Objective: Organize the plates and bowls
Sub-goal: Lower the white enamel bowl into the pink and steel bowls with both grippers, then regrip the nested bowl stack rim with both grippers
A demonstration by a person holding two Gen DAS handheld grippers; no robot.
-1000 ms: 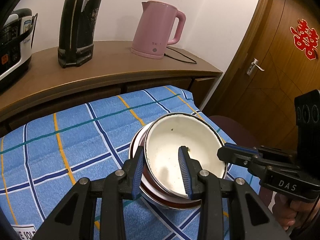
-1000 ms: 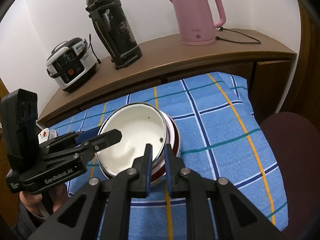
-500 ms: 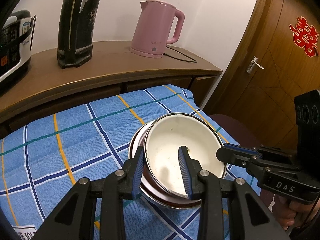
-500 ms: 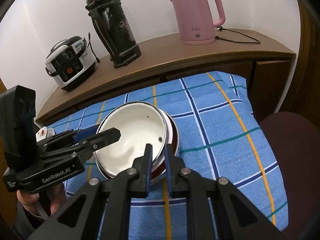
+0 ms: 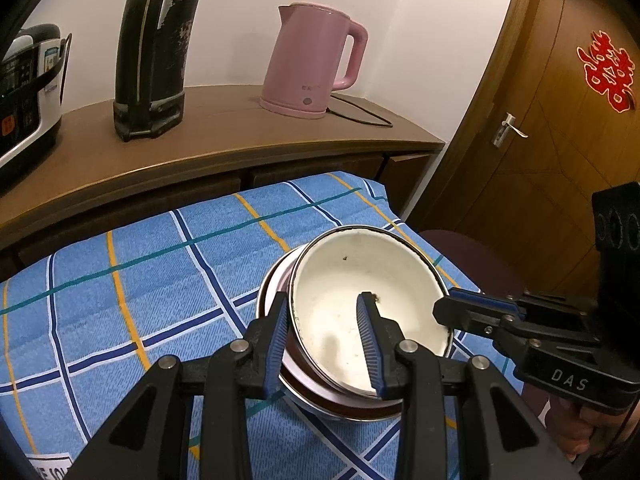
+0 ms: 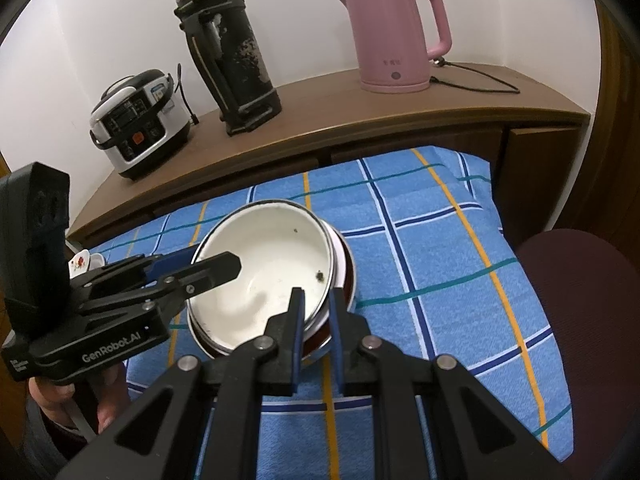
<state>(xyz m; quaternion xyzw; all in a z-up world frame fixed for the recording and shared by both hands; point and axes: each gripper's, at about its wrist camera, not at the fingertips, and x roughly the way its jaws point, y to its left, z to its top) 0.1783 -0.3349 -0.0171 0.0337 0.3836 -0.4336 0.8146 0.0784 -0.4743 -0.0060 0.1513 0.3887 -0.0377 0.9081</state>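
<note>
A white enamel bowl (image 5: 360, 280) sits tilted on a stack of a pale plate (image 5: 276, 280) and a dark red bowl (image 5: 352, 410) on the blue checked cloth. My left gripper (image 5: 324, 332) straddles the white bowl's near rim, one finger inside and one outside, with a wide gap between the pads. My right gripper (image 6: 316, 312) is closed down on the rim of the stack (image 6: 334, 256) on the opposite side; its jaws stand narrow. Each gripper also shows in the other view: the right gripper (image 5: 456, 308) and the left gripper (image 6: 224, 264).
A wooden sideboard (image 6: 360, 120) behind the table carries a pink kettle (image 6: 396, 36), a black flask (image 6: 228, 56) and a rice cooker (image 6: 136, 120). A dark red chair seat (image 6: 580, 300) stands at the right. A small flowered dish (image 6: 82, 262) lies at far left. A door (image 5: 560, 120) stands at the right.
The stack and both grippers have shifted slightly. Jaw widths look unchanged.
</note>
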